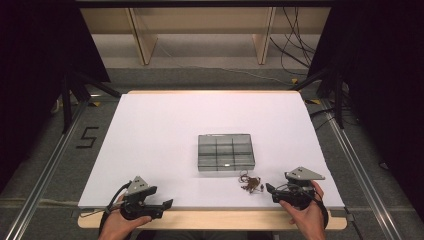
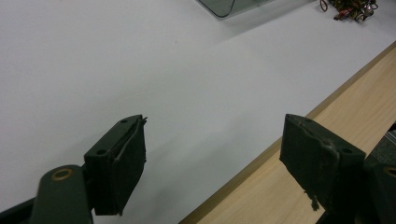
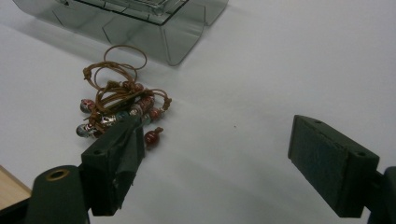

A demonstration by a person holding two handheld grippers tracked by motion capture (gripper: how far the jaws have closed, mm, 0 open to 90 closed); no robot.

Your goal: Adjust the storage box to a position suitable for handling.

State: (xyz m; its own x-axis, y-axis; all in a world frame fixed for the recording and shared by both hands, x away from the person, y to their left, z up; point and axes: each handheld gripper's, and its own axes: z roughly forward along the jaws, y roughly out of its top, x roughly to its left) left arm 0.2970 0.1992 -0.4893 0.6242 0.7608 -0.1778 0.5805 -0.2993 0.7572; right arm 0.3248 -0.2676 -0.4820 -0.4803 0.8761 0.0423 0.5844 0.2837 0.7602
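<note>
- Left gripper (image 1: 167, 203), near edge of counter (image 1: 165, 125) at 7 o'clock: jaws wide apart, nothing between them, idle.
- Right gripper (image 1: 270, 189), 5 o'clock: jaws spread fully, empty, pointed toward the beaded cord bracelets (image 3: 119, 105).
- Bracelets lie in a tangle just beside its left jaw, at 6 o'clock from the clear divided box (image 1: 225, 151).
- Advice: straddle one bead cluster, pinch low, lift slowly so loops separate before moving over a compartment.

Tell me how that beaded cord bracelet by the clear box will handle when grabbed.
The beaded cord bracelet lies in a loose tangle, so it is probably floppy and would dangle. Its thin cord suggests light weight. The round beads might slip between flat pads, so gripping the bunched cords seems safer.
</note>
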